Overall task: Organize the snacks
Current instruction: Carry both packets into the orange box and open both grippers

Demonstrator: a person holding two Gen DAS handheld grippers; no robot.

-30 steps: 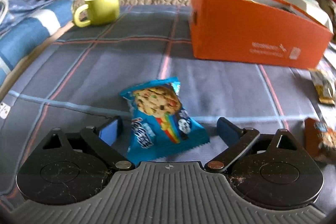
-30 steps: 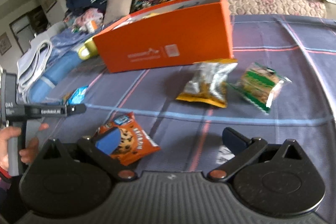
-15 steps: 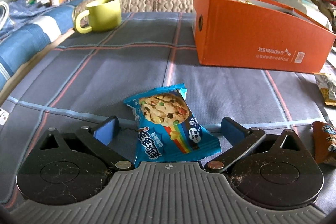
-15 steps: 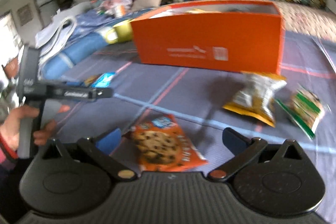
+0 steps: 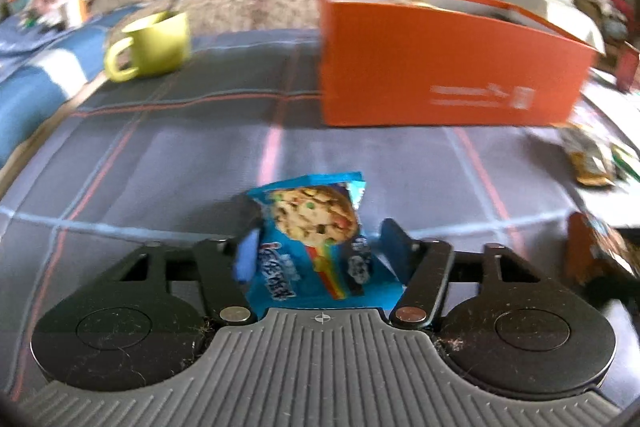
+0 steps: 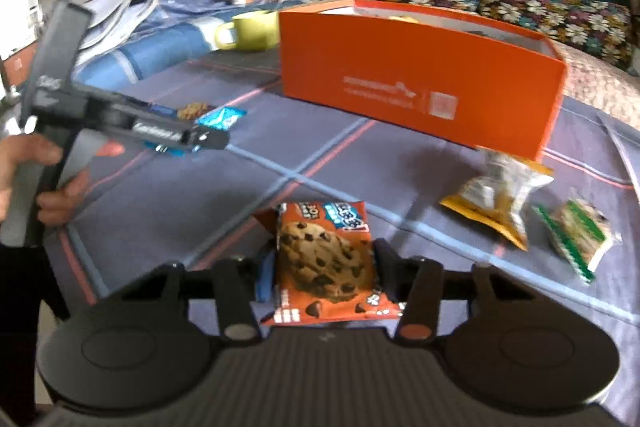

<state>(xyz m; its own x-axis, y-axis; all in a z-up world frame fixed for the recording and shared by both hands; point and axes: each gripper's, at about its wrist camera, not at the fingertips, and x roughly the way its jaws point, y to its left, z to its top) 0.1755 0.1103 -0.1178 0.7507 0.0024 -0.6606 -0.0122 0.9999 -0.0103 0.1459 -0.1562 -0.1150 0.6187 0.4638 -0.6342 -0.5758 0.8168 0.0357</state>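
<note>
Closing in from both sides, the left gripper has its jaws drawn narrow around the blue cookie packet; its blue left pad presses the packet's edge and the dark right finger sits at the other edge, though blur makes that contact hard to judge. The packet stands up between them, its top flap crumpled, above the plaid cloth. The right gripper has likewise just been narrowing, and the orange chocolate-chip cookie packet is pinched between its fingers, both pads touching the wrapper's sides. In the right wrist view a hand grips the other tool's handle, with the blue packet showing at its tip. The orange box stands open-topped further back on the cloth. A yellow-and-silver snack bag lies just in front of the box's near corner, and a green-and-white wrapped snack lies beside that. A yellow-green mug sits left of the box.
</note>
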